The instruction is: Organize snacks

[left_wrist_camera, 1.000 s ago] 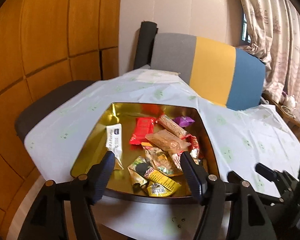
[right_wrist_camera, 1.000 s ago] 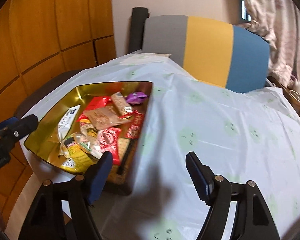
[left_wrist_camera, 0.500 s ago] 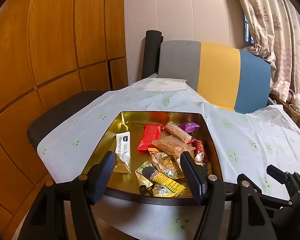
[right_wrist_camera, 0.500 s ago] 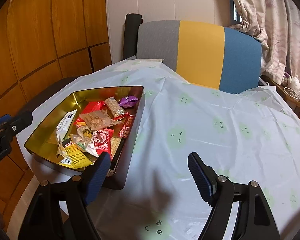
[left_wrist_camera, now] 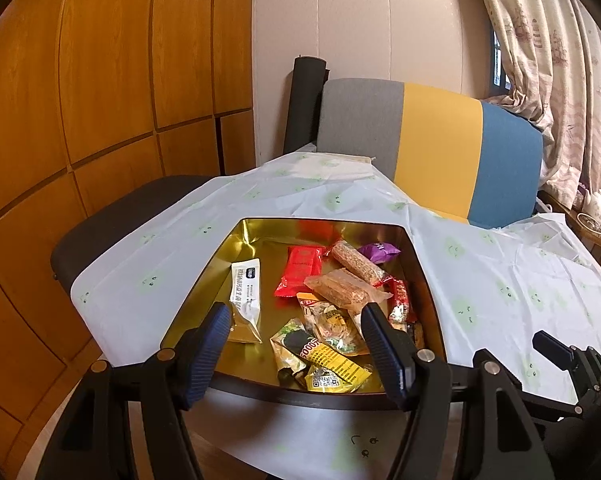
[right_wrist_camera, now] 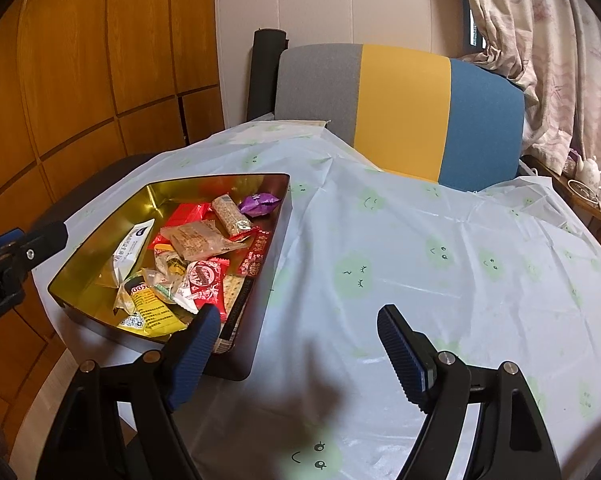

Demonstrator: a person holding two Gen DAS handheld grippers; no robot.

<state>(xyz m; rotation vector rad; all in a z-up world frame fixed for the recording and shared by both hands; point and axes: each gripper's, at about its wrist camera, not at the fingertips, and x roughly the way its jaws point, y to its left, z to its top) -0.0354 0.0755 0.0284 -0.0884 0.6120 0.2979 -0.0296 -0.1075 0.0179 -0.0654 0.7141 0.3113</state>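
Observation:
A gold-lined tin tray [left_wrist_camera: 220,256] [right_wrist_camera: 112,224] sits on the table's left part and holds several wrapped snacks: a red packet [left_wrist_camera: 300,270], a white sachet [left_wrist_camera: 245,288], a purple sweet [left_wrist_camera: 378,251] [right_wrist_camera: 258,204], a cereal bar [right_wrist_camera: 228,216] and a yellow packet [left_wrist_camera: 332,364]. My left gripper [left_wrist_camera: 296,326] is open and empty, above the tray's near edge. My right gripper [right_wrist_camera: 298,330] is open and empty, over the cloth just right of the tray.
A pale tablecloth with green faces [right_wrist_camera: 440,264] covers the table. A grey, yellow and blue chair back [right_wrist_camera: 400,108] stands behind it. A dark seat [left_wrist_camera: 132,208] and wood panels are at left. A teapot [right_wrist_camera: 588,168] sits at far right under curtains.
Both grippers have pulled back and risen a little, so the tray and table sit lower and farther in view. The snacks have not moved. Both grippers stay open.

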